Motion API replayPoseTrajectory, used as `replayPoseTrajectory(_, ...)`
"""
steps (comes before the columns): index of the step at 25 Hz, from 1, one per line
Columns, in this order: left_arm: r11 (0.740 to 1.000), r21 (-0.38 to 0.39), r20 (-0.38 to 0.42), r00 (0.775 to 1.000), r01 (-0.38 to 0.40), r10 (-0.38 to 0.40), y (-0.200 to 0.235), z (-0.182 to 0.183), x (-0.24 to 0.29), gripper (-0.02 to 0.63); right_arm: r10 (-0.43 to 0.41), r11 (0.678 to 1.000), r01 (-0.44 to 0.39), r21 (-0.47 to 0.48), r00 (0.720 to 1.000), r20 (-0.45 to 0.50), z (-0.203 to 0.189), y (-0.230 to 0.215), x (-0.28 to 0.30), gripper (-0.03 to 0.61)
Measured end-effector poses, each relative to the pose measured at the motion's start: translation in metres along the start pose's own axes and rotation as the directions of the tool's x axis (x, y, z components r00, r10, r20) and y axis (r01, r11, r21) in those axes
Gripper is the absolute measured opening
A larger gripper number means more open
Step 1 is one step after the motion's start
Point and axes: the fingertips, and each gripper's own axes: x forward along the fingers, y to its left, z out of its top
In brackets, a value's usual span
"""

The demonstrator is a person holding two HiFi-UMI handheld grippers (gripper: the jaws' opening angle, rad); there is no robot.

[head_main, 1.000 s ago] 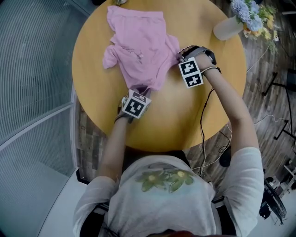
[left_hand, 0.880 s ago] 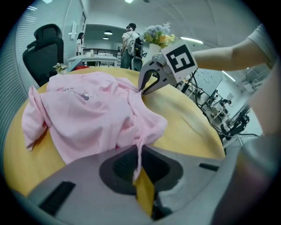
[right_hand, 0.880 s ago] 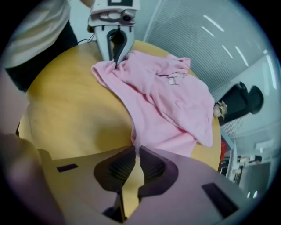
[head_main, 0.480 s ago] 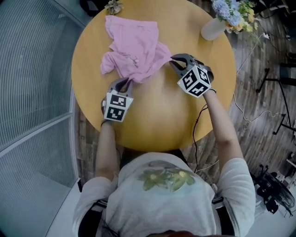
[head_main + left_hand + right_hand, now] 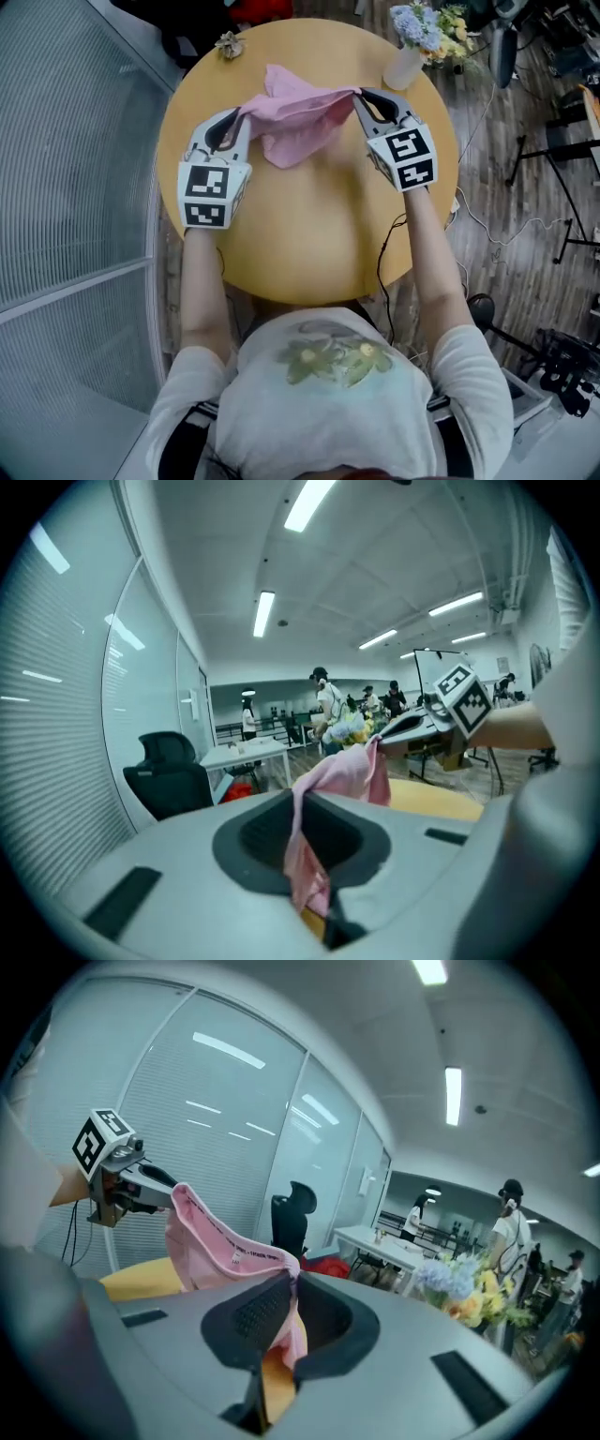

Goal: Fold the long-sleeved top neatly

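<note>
Left hand-held gripper [image 5: 244, 114] clamps pink top [image 5: 295, 127] at its left end, right hand-held gripper [image 5: 357, 95] just tightened on right end, above desk [image 5: 309, 234].

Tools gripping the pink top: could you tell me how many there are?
2. Left tool pinches the top at its left end; right tool, jaws just closing, at its right.

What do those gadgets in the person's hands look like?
Both are grey tools: the left gripper and right gripper each end in two dark-padded jaws and carry a white cube with black square markers. A thin black cable trails from the right one. The person wears a white short-sleeved T-shirt.
</note>
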Motion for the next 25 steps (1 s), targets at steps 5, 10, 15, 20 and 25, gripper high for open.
replayPoseTrajectory(5, 0.998, 0.067, 0.109, 0.994, -0.017, 0.01, 0.02, 0.068, -0.028, 0.031, -0.109, 0.994, 0.112, -0.018, 0.988, 0.107, 0.074, -0.013, -0.036, 0.04)
replayPoseTrajectory(10, 0.993, 0.122, 0.205, 0.979, -0.005, -0.021, 0.016, 0.128, -0.087, 0.031, -0.192, 0.978, 0.204, -0.049, 0.962, 0.193, 0.137, -0.006, -0.102, 0.04)
replayPoseTrajectory(15, 0.987, 0.161, 0.32, 0.947, -0.01, -0.042, 0.003, 0.181, -0.134, 0.031, -0.282, 0.948, 0.311, -0.065, 0.918, 0.278, 0.18, 0.001, -0.168, 0.04)
replayPoseTrajectory(20, 0.978, 0.206, 0.348, 0.936, -0.025, -0.05, -0.009, 0.202, -0.142, 0.031, -0.355, 0.915, 0.397, -0.073, 0.877, 0.325, 0.206, -0.003, -0.209, 0.04)
replayPoseTrajectory(25, 0.969, 0.24, 0.452, 0.89, -0.057, -0.06, -0.018, 0.238, -0.187, 0.031, -0.447, 0.846, 0.524, -0.101, 0.799, 0.402, 0.248, 0.011, -0.26, 0.04)
